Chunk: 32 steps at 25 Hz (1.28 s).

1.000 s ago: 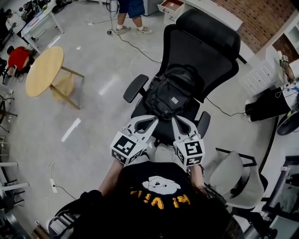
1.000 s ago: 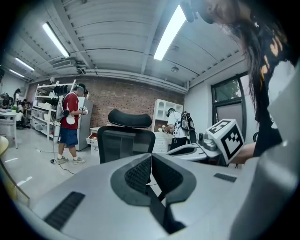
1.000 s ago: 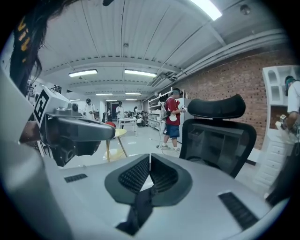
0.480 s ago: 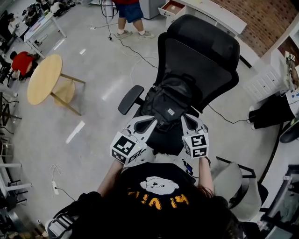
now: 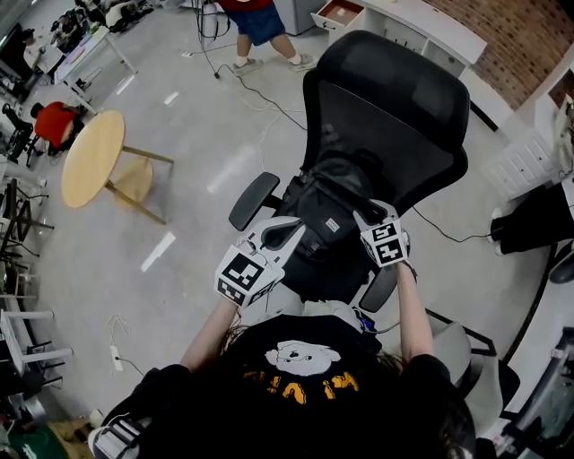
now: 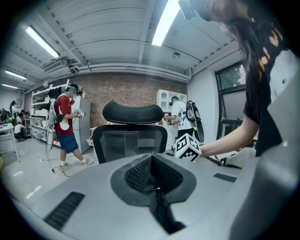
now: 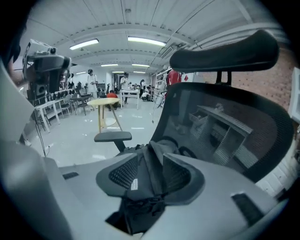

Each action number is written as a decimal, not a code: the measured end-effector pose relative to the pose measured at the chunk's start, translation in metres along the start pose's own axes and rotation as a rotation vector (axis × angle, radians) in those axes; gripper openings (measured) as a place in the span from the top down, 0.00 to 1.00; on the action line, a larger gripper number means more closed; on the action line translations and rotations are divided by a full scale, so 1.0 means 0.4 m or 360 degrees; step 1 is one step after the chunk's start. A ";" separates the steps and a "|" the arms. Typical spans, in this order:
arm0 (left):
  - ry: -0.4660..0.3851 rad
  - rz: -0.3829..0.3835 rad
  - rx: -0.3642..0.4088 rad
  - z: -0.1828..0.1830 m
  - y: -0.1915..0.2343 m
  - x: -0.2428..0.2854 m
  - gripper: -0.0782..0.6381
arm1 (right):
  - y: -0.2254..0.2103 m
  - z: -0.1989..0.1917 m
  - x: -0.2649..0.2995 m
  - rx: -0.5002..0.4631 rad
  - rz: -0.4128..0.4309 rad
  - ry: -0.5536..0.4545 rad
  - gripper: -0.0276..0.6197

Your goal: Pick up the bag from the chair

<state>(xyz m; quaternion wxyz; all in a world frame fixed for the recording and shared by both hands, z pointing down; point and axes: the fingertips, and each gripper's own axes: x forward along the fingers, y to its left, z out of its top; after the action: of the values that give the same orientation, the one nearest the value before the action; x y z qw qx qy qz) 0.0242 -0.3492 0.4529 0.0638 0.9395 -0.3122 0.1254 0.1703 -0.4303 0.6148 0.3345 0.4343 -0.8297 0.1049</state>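
Observation:
A black backpack (image 5: 325, 208) leans upright on the seat of a black mesh office chair (image 5: 387, 112). My right gripper (image 5: 360, 215) is at the bag's right side. In the right gripper view its jaws have just been opening and now stand apart (image 7: 152, 171), with the bag's top fabric (image 7: 152, 146) in the gap between the pads. My left gripper (image 5: 298, 226) is at the bag's lower left, by the seat's front. In the left gripper view its pads meet on a thin seam (image 6: 153, 164) with nothing between them, and the chair back (image 6: 130, 140) stands beyond.
The chair's armrest (image 5: 254, 199) juts out left of the bag. A round wooden table (image 5: 87, 160) stands on the floor to the left. A person in a red top (image 5: 260, 20) stands at the back among loose cables. A pale chair (image 5: 457, 351) sits at my right.
Both grippers have moved forward to the backpack. The right one travelled further, from the seat's front up along the bag's right side. The left has edged toward the bag's lower left.

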 end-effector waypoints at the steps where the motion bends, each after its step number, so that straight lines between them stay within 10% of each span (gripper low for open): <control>1: 0.0001 -0.0017 0.0000 0.004 0.002 0.013 0.88 | -0.015 -0.009 0.021 -0.0018 0.0004 0.0029 0.70; 18: 0.0117 0.0032 -0.0104 -0.024 0.035 0.114 0.88 | -0.095 -0.136 0.348 -0.0125 0.0051 0.0440 0.57; 32: 0.0117 0.0089 -0.0116 -0.036 0.045 0.090 0.88 | -0.092 -0.092 0.292 0.0172 -0.0045 0.0329 0.89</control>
<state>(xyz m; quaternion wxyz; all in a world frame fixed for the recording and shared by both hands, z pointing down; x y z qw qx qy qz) 0.0383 -0.3811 0.4772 0.1058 0.9222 -0.3403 0.1500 0.1700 -0.5114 0.7138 0.3959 0.4503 -0.7777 0.1889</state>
